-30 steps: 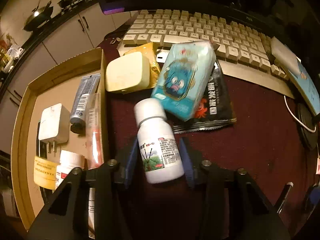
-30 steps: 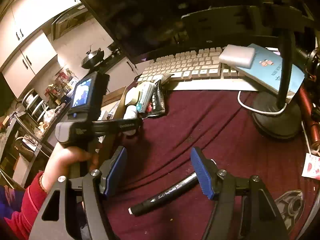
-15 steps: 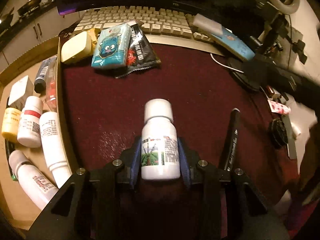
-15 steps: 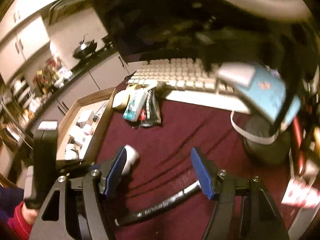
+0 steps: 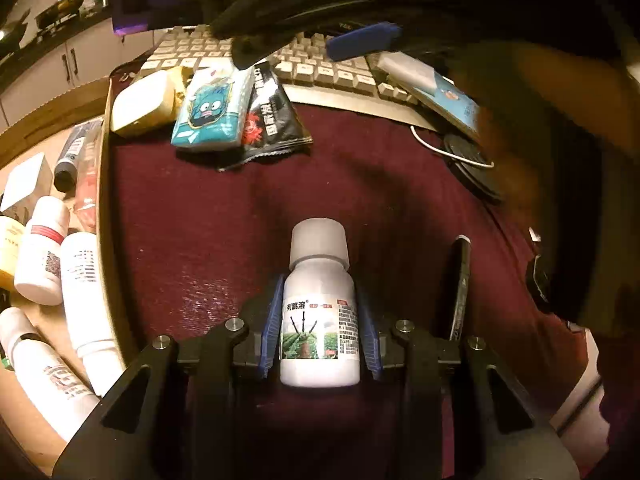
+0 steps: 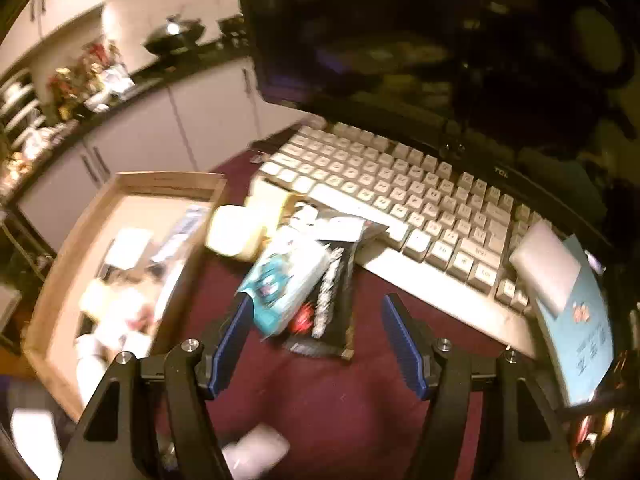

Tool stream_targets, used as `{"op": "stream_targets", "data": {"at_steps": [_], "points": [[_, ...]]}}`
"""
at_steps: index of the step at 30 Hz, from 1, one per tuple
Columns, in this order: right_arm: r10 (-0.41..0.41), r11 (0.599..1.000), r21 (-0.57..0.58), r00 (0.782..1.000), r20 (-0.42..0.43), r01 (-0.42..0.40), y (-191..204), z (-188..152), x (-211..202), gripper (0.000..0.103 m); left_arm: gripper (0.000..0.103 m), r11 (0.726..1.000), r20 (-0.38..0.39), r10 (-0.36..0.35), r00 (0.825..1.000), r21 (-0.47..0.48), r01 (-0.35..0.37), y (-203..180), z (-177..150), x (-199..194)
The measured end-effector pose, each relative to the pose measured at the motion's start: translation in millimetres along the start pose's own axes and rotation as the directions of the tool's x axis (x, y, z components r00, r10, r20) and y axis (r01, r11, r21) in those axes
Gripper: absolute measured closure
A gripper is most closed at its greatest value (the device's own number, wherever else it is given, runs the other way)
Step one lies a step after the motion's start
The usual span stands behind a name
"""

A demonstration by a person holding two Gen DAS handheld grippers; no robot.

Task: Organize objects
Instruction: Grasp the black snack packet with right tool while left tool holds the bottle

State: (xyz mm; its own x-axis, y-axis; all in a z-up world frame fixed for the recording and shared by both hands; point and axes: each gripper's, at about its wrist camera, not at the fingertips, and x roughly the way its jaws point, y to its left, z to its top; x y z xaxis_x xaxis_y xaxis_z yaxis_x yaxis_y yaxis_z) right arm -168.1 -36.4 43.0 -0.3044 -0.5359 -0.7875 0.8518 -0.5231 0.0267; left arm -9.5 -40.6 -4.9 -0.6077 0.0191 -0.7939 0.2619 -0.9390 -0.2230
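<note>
My left gripper (image 5: pixel 320 312) is shut on a white bottle (image 5: pixel 318 320) with a plant picture on its label, cap pointing away, over the maroon cloth (image 5: pixel 200 220). My right gripper (image 6: pixel 320 340) is open and hovers over a teal tissue pack (image 6: pixel 288 276) and a black snack packet (image 6: pixel 334 304) beside the keyboard (image 6: pixel 400 188); this view is blurred. The pack's near end lies between the blue fingers (image 6: pixel 234 340), untouched. In the left wrist view the same pack (image 5: pixel 208 108) and packet (image 5: pixel 272 116) lie under the right gripper's blue pad (image 5: pixel 362 40).
A cardboard tray (image 5: pixel 105 160) at the left holds several white bottles (image 5: pixel 40 248), a tube and a charger. A cream case (image 5: pixel 140 104) sits by the tissue pack. A black marker (image 5: pixel 460 288) lies right of the bottle. A blue book (image 5: pixel 452 100), a cable and the person's blurred hand (image 5: pixel 560 160) fill the right.
The left gripper carried the bottle away from the pile to the middle of the cloth, then stayed put. The right gripper swept from above the marker to above the tissue pack and packet.
</note>
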Motion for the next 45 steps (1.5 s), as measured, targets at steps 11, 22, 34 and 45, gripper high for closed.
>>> {"op": "stream_targets", "data": {"at_steps": [11, 22, 34, 45], "points": [[0.224, 0.971, 0.115, 0.962, -0.154, -0.208, 13.8, 27.3, 46.4, 0.036, 0.069, 1.000, 0.003, -0.005, 1.000, -0.025, 0.005, 2.8, 0.7, 1.9], [0.289, 0.949, 0.164, 0.950, -0.119, -0.268, 1.3, 16.6, 77.9, 0.073, 0.069, 1.000, 0.033, 0.007, 0.999, -0.007, -0.006, 0.6, -5.0, 1.8], [0.174, 0.984, 0.026, 0.985, 0.010, -0.174, -7.3, 3.0, 10.6, 0.094, 0.069, 0.999, 0.047, -0.033, 0.998, 0.003, 0.033, 2.7, -15.1, -4.1], [0.161, 0.974, 0.165, 0.986, -0.039, -0.153, -44.1, 2.3, 61.2, 0.045, 0.069, 0.999, 0.045, -0.044, 0.998, 0.003, 0.044, -11.6, -12.4, -2.8]]}}
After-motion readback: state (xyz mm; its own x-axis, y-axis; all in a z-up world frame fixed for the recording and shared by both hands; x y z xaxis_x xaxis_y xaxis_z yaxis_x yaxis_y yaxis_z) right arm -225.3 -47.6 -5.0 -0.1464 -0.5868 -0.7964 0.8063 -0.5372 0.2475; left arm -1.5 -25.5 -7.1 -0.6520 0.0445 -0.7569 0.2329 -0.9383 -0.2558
